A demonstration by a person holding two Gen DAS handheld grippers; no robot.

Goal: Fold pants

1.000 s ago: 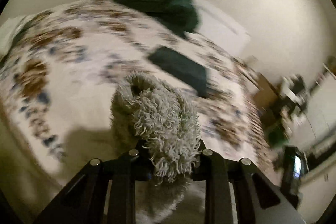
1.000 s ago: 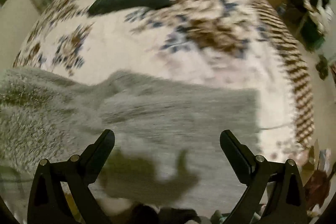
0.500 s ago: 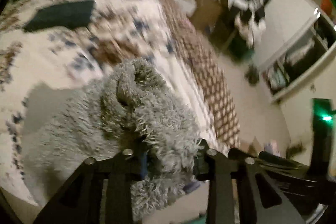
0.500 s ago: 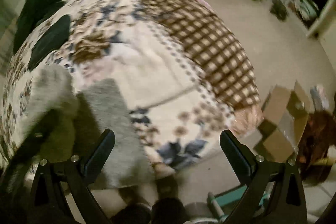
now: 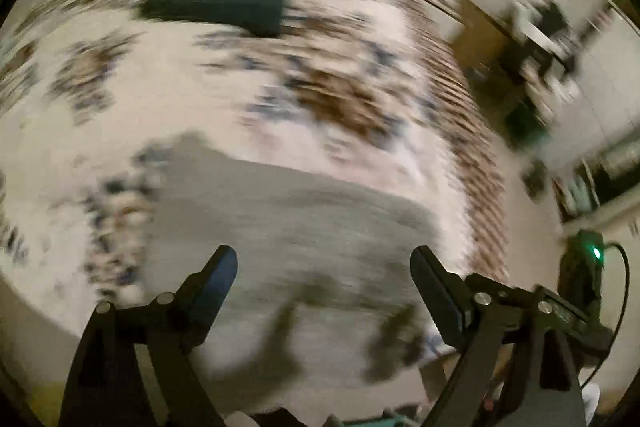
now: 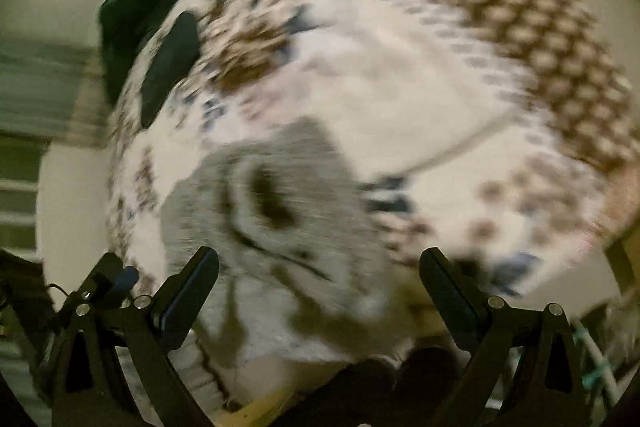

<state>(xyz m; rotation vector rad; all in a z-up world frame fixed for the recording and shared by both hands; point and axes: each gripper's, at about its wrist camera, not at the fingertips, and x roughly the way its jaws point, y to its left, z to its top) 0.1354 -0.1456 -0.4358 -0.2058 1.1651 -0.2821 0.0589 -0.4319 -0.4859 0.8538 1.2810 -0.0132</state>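
- Both pairs of jaws stand spread wide with nothing pinched: the left gripper (image 5: 324, 259) has just been opening, and the grey pants lie loose below and beyond its fingers rather than between the pads; the right gripper (image 6: 320, 261) is as widely parted and grips nothing either.
- Under everything is the bed with its quilt (image 5: 224, 99), pale with brown and blue flowery patches and a brown checked border (image 6: 520, 3) running down the side toward the floor. Both views are blurred, so fine detail is lost.
- On the near part of that quilt lie the fuzzy grey pants (image 5: 288, 219), spread as a broad flat block in the left wrist view, reaching from just ahead of the left fingertips out toward the middle of the bed.
- From the right wrist view the pants (image 6: 264, 211) sit ahead and left of centre, nearer the left-hand finger than the right-hand one, with dark folds or shadows across them; whether the cloth touches that finger I cannot tell.
- Farther up the bed, well apart from the pants, lies a dark folded garment (image 5: 224, 3), flat and oblong.
- Beyond it, at the far edge, is a dark green heap of cloth (image 6: 136, 7).
- Off to the right of the left gripper, a small green light (image 5: 597, 253) glows on a black device with a cable.
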